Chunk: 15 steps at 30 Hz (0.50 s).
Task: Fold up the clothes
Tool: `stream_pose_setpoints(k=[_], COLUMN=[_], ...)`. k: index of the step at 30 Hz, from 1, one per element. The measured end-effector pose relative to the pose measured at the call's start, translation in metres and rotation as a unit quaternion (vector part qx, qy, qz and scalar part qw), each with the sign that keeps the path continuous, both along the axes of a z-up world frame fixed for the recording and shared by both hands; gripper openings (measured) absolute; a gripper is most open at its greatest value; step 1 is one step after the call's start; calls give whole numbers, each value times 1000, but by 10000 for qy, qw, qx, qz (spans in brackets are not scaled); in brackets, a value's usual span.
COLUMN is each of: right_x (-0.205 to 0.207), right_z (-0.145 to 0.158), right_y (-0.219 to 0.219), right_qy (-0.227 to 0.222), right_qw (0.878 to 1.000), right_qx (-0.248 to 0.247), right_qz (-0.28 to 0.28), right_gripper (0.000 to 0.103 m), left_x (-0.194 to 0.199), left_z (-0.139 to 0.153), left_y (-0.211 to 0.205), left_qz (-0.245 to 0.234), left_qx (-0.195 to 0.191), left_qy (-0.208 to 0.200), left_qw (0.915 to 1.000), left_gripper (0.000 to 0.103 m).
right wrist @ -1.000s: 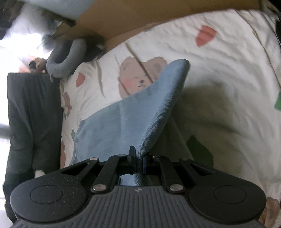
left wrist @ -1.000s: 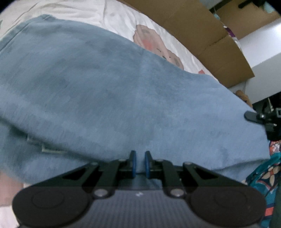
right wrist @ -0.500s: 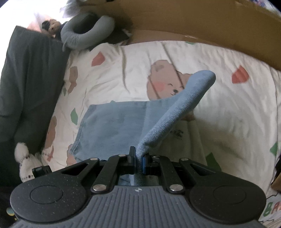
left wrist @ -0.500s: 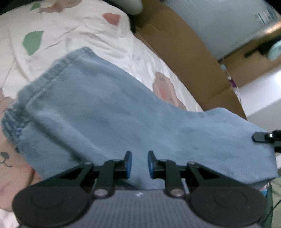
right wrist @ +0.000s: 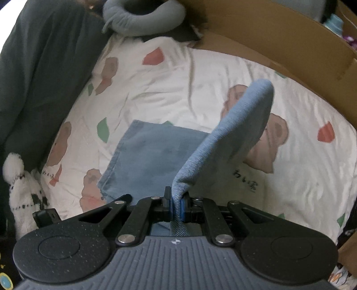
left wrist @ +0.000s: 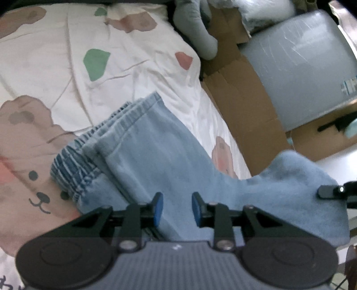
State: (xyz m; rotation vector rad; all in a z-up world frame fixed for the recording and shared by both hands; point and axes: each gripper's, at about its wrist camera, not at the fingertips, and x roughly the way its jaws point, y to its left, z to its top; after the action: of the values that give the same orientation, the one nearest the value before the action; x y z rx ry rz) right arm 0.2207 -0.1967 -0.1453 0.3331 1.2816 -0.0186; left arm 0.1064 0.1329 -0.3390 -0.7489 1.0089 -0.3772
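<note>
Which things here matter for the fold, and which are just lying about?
In the job:
- denim garment, one end pinched up
- right gripper, shut on it
- left gripper, open over it
- bear-print bedsheet, the folding surface

Lying about:
- grey neck pillow
- cardboard
- white plush toy
- dark blanket

Bed sheet (right wrist: 174, 89), white, with bear print and red and green patches, wrinkled. Along far edge of sheet: brown cardboard (right wrist: 279, 42). At head end of sheet: grey neck pillow (right wrist: 142, 20). Left of sheet: dark grey fabric (right wrist: 40, 67), white plush toy (right wrist: 24, 185) below it. Behind cardboard: large grey bundle (left wrist: 299, 64), wrapped in plastic film.
</note>
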Motion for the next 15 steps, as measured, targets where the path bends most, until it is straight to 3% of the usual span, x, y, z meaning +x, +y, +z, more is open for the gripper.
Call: stream_pose_setpoints(k=[15], right_x=[69], right_z=[-20], right_y=[84], right_qy=[222], right_qw=[9984], right_qx=[-191], right_qz=[481], right_gripper=[5], left_x=[-3], left_z=[-5], left_y=[8], left_qz=[223], left_qx=[-220], left_qy=[-12], left_qw=[9995], left_gripper=[30])
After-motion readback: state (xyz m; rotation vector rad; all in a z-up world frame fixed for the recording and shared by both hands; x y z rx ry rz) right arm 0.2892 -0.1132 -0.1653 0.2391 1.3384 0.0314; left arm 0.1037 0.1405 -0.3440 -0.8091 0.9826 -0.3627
